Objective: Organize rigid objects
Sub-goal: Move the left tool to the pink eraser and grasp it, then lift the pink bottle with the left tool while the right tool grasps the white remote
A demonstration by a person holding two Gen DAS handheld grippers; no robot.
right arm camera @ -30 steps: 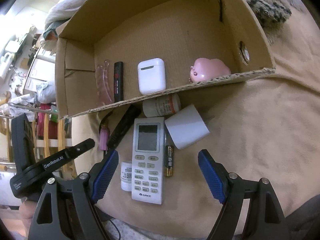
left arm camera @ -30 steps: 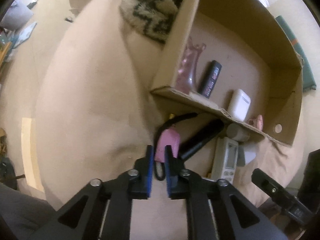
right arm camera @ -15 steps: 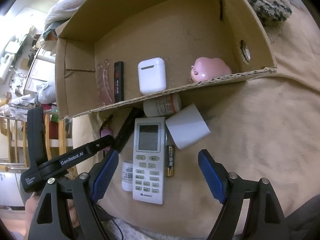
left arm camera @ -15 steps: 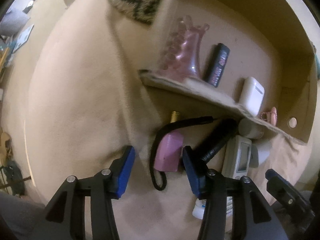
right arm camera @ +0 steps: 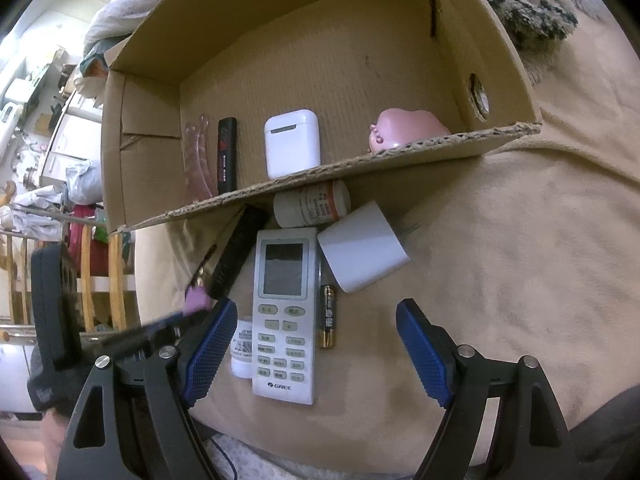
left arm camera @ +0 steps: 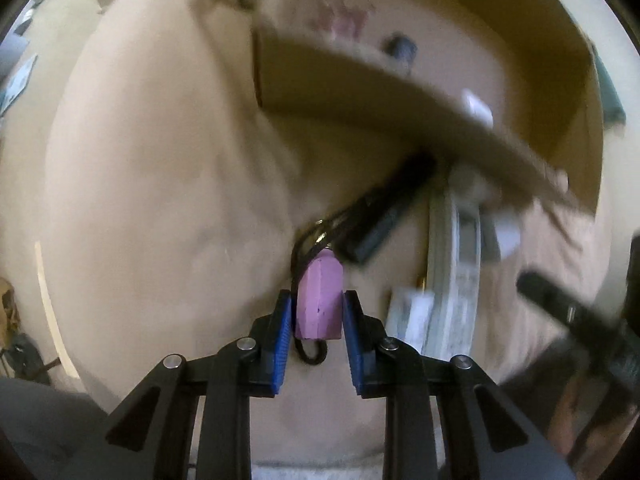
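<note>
My left gripper [left arm camera: 318, 298] points down at the beige blanket; its jaws are closing, and the blue pads touch both sides of a pink block [left arm camera: 320, 280] on a black cord. In the right wrist view the same pink block [right arm camera: 195, 300] shows beside the blurred left gripper [right arm camera: 160, 328]. My right gripper [right arm camera: 316, 306] hangs open over a white remote [right arm camera: 286, 312] and holds nothing. The cardboard box [right arm camera: 360, 60] holds a white earbud case [right arm camera: 292, 142], a pink toy [right arm camera: 408, 126], a black stick [right arm camera: 227, 156] and a clear pink piece [right arm camera: 198, 160].
In front of the box lie a pill bottle [right arm camera: 312, 204], a white charger plug [right arm camera: 362, 248], a battery [right arm camera: 327, 316], a long black bar [right arm camera: 240, 252] and a small white bottle [right arm camera: 242, 344]. A patterned rug [right arm camera: 528, 8] lies behind the box. Shelves and clutter stand at the left.
My left gripper opened, moved forward around the pink block and closed onto its sides; its view is now blurred. The right gripper has not moved.
</note>
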